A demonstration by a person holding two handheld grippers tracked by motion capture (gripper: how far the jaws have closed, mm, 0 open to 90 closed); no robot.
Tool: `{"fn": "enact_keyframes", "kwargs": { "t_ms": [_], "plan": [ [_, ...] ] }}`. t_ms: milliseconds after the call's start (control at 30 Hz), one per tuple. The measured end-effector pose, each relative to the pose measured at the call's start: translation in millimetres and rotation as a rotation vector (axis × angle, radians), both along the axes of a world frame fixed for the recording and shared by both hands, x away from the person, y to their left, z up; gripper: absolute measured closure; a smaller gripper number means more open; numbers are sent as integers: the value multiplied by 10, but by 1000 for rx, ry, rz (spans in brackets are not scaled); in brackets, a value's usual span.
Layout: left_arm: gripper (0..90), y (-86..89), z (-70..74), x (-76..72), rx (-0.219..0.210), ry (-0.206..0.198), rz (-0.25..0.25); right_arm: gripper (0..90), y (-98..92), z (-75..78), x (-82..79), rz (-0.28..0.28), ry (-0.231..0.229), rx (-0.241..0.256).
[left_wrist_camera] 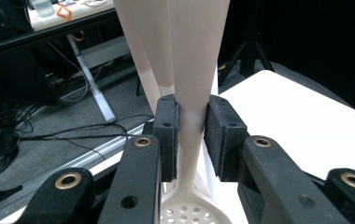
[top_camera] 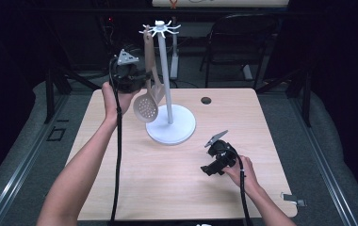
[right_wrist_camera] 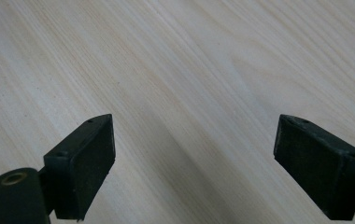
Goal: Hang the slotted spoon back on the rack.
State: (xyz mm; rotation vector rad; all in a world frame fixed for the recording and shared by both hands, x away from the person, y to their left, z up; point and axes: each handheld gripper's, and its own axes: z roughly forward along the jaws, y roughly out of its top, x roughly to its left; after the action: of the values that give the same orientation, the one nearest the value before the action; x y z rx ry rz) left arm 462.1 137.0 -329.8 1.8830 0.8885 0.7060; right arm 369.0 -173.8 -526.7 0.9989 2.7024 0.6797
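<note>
The left gripper [left_wrist_camera: 192, 135] pinched the handle of the slotted spoon [left_wrist_camera: 189, 93], which hung from the white rack [top_camera: 169, 120] just beyond its jaws. The right gripper [right_wrist_camera: 194, 163] rested low over the table [right_wrist_camera: 175, 70], jaws spread wide with nothing between them

Black folding chair [top_camera: 243, 35] behind table [top_camera: 177, 188]

Black left claw [top_camera: 142, 77], right claw [top_camera: 208, 169]; brass rivets, grey three-cornered plates, black cables; bare forearms.
</note>
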Motion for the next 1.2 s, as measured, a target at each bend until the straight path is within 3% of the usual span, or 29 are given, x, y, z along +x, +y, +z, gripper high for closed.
{"fn": "enact_keyframes", "kwargs": {
  "t_ms": [167, 267, 433, 467, 1033, 1200],
  "plan": [
    [751, -22, 6, 25, 5, 11, 4, 123, 2, -2, -1, -2, -1, 7],
    [751, -49, 11, 64, 30, 50, 15, 123, 2, -3, -2, -3, -1, 7],
    [751, -58, 10, 88, 25, 46, 12, 123, 0, -3, -3, -4, -2, 10],
    [751, -63, 9, 91, 23, 45, 12, 123, -6, 10, 1, 4, -4, -15],
    [750, -118, -20, 163, 11, 45, 17, 123, -9, 7, -12, 0, -3, 15],
    [749, -129, -34, 170, 11, 37, 24, 123, -21, 12, -11, 3, -5, 0]
  ]
}}
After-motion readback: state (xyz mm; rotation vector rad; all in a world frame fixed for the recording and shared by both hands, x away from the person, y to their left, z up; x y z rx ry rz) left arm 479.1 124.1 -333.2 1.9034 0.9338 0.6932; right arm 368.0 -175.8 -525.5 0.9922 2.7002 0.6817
